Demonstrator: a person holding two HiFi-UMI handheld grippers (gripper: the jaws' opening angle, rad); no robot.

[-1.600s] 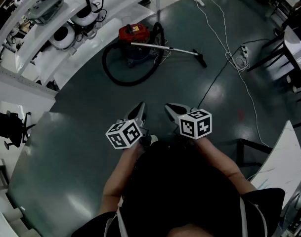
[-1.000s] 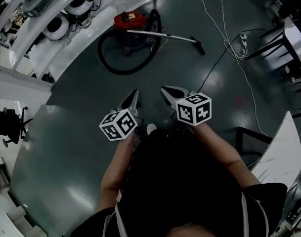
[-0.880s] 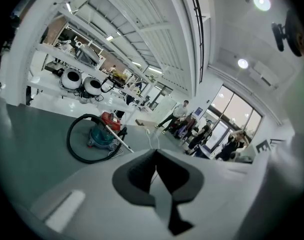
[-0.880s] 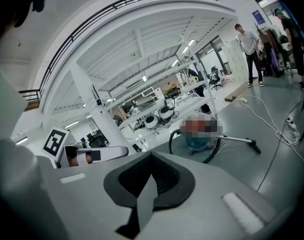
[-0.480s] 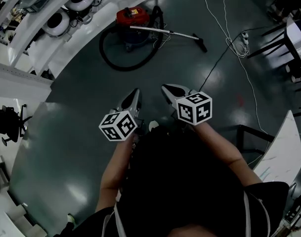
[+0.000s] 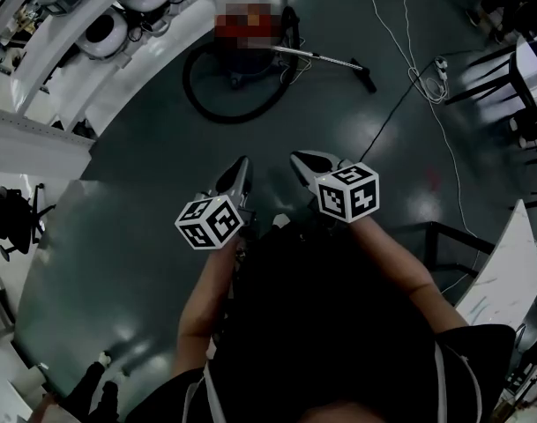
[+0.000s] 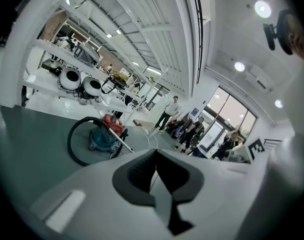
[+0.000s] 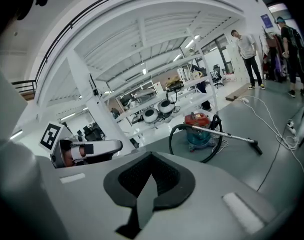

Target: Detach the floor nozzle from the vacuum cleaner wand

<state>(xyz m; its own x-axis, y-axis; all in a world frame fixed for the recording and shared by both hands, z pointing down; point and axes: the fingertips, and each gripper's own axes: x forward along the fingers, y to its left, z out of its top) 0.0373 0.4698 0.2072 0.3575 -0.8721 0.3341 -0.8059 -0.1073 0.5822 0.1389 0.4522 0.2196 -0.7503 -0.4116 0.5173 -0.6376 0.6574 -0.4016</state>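
Both tongs are clenched on nothing: left gripper (image 6: 242,164) and right gripper (image 6: 301,159) are held side by side, well apart from the work. Ahead, the black floor nozzle (image 6: 366,81) is seen on glossy floor (image 6: 153,192), capping a slim metal wand (image 6: 316,57). Jaws are best opened early, wand braced, nozzle pulled straight.

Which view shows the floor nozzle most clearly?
The right gripper view: the floor nozzle lies unobstructed at the end of the wand. The head view shows it small; the left gripper view hides it.

vacuum cleaner (image 6: 243,63) on floor (image 6: 145,201), wand (image 6: 316,57) and floor nozzle (image 6: 367,82) to its right
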